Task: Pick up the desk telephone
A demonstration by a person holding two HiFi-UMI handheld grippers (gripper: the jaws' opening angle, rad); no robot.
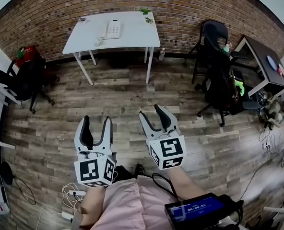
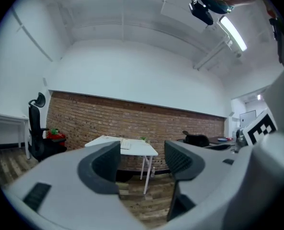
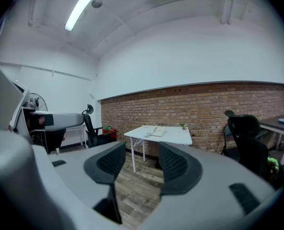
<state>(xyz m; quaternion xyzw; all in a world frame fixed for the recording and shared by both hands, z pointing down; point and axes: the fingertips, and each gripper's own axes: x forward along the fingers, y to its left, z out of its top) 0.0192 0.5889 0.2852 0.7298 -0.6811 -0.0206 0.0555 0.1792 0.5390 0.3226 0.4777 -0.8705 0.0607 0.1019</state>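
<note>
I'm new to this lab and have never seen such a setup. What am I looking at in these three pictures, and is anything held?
There is no robot: a person holds a two-jaw tool in each hand. The head view looks down from a camera on the person's head: the left tool and right tool hang over the wooden floor. The other two pictures come from cameras riding on each tool, looking out between its jaws. Both pairs of jaws stand apart with nothing between them, so nothing is held. Across the room, by the brick wall, stands a white table bearing the desk telephone and a small plant.
</note>
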